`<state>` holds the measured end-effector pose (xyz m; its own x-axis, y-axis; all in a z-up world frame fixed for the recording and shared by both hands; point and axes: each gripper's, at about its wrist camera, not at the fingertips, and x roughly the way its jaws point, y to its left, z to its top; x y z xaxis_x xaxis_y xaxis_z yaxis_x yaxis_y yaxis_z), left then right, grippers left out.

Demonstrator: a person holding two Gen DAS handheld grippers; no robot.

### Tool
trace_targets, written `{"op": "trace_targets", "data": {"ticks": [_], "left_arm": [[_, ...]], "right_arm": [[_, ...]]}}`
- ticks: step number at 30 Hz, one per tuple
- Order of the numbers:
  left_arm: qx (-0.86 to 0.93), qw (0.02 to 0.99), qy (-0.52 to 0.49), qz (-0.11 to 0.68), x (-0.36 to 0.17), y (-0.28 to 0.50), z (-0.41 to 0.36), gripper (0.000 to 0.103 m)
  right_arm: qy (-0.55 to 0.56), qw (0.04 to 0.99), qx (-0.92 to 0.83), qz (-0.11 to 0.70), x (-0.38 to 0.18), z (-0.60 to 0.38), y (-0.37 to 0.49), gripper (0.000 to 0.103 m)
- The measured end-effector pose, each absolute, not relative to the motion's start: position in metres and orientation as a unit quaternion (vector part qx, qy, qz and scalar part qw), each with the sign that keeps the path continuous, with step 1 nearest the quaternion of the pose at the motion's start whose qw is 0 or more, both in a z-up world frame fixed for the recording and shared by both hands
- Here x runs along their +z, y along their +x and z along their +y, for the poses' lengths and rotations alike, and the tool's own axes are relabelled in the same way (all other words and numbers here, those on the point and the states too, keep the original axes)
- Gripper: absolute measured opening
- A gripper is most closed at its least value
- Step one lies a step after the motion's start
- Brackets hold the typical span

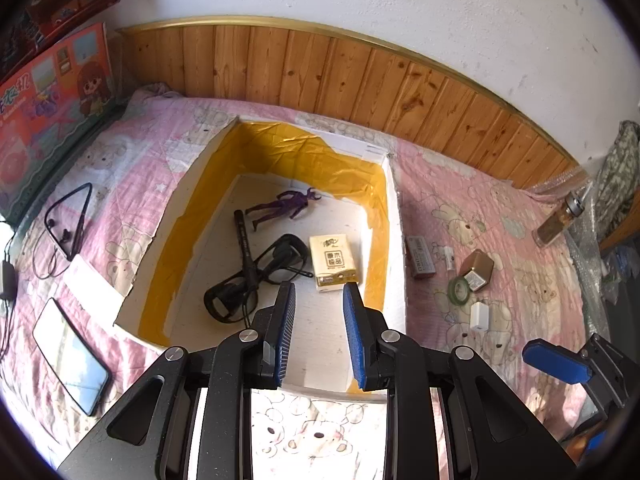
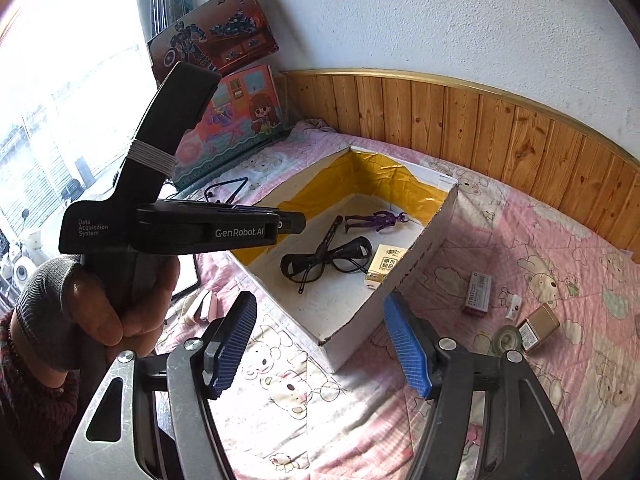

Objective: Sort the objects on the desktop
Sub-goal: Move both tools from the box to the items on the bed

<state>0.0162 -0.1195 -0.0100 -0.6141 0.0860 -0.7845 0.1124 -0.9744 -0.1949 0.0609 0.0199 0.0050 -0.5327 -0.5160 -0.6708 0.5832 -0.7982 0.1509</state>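
Observation:
A white box with yellow lining (image 1: 352, 184) (image 2: 436, 236) lies on the pink bedspread. In it are a purple figure (image 1: 286, 204) (image 2: 376, 220), a black pen (image 1: 244, 248) (image 2: 330, 238), black glasses (image 1: 256, 276) (image 2: 332, 262) and a tissue pack (image 1: 333, 261) (image 2: 384, 266). My left gripper (image 1: 319, 320) is open and empty above the box's near end. My right gripper (image 2: 324, 344) is open and empty above the box's near corner. Right of the box lie a small carton (image 1: 420, 256) (image 2: 478, 292), a tape roll (image 1: 460, 290) (image 2: 506, 338) and a gold tin (image 1: 478, 270) (image 2: 538, 328).
Left of the box lie a phone (image 1: 70, 354) and black neckband earphones (image 1: 68, 220). A white charger (image 1: 479, 316) and a glass bottle (image 1: 558, 220) lie on the right. Toy boxes (image 1: 48, 108) (image 2: 236, 120) lean at the far left. A wood-panelled wall (image 1: 360, 76) runs behind.

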Motion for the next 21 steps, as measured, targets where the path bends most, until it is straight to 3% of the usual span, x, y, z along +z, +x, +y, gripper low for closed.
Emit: {"op": "trace_targets", "data": {"ticks": [14,21], "left_arm": [[-0.886,-0.062,0.457,0.05,-0.023,0.017,-0.055,0.026],[-0.872,-0.115,0.473,0.04,-0.035,0.012,-0.015,0.027]], "right_arm": [[0.368,0.285,-0.885,0.006,-0.001,0.085,0.066,0.068],[0.39,0.214,-0.896,-0.011,-0.016,0.137,0.048,0.068]]}}
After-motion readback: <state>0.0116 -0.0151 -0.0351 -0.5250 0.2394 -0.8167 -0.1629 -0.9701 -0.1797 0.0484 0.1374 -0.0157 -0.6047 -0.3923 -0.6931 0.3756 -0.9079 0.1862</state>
